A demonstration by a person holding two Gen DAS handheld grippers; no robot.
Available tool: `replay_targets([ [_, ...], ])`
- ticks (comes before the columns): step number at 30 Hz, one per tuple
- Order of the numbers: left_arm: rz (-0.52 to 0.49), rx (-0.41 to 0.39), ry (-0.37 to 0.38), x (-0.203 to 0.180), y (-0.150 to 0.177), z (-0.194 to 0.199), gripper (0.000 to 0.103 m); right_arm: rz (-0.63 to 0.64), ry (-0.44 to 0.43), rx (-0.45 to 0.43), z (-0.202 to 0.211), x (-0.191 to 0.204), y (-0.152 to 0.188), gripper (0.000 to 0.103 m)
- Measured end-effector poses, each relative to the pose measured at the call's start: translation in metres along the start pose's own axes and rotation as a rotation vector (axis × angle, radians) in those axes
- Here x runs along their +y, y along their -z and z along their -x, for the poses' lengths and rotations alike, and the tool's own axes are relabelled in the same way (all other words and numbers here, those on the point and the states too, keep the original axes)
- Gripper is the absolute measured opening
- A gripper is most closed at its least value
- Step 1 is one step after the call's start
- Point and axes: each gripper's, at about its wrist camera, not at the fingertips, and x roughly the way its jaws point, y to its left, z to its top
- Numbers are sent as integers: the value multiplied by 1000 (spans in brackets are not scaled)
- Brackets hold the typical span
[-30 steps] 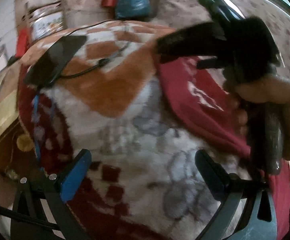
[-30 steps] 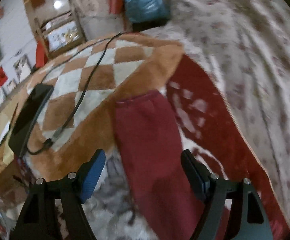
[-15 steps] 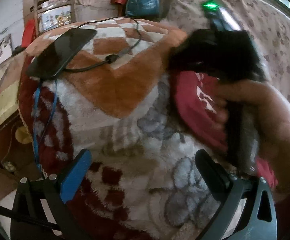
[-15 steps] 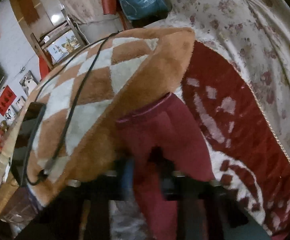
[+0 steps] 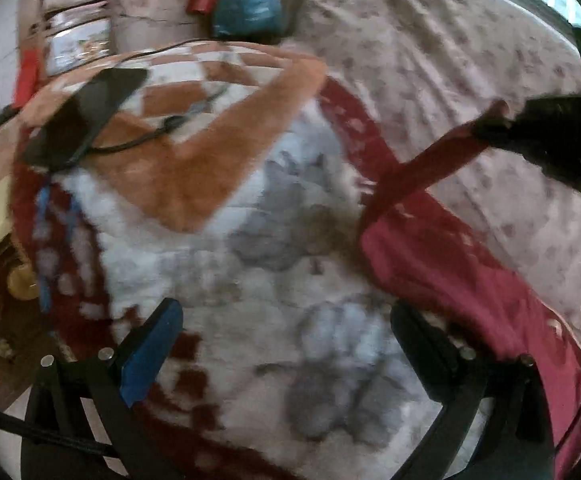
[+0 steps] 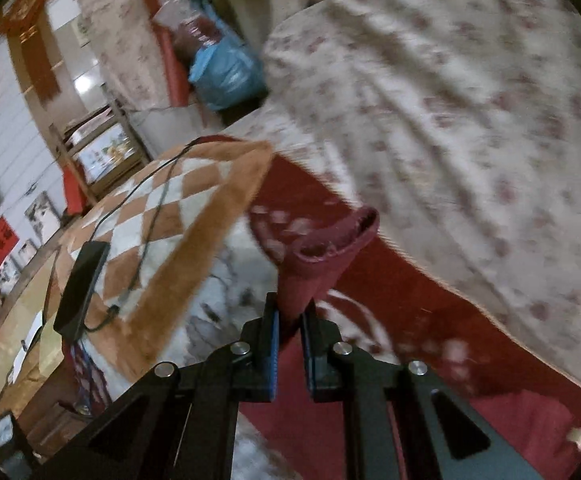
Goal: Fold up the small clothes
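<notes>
A small dark red garment (image 5: pixel 450 256) lies on the patterned fleece blanket (image 5: pixel 250 240) at the right of the left wrist view. One leg or sleeve of it (image 5: pixel 430 168) is stretched up and to the right. My right gripper (image 6: pixel 290 316) is shut on that cuffed end (image 6: pixel 330 248) and holds it lifted above the bed; it shows in the left wrist view as a dark shape (image 5: pixel 550 140). My left gripper (image 5: pixel 286 344) is open and empty, low over the blanket, left of the garment's body.
A black phone (image 5: pixel 82 124) with a cable (image 5: pixel 162 128) lies on the orange checked blanket at the far left. A floral bedspread (image 6: pixel 450 100) covers the right side. A blue bag (image 6: pixel 226 72) and furniture stand beyond the bed.
My right gripper closed on the end of the red garment and lifted it up and to the right. My left gripper stayed open over the blanket.
</notes>
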Motion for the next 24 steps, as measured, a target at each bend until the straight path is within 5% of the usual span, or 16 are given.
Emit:
replay_targets([
  [13,-114,27,-18,-39,15,-8,103,-179,128,-114,163,-97,85,10],
  [24,-289,35,30,-102,47,-11,103,-345,239,-118,228,-173,180,10],
])
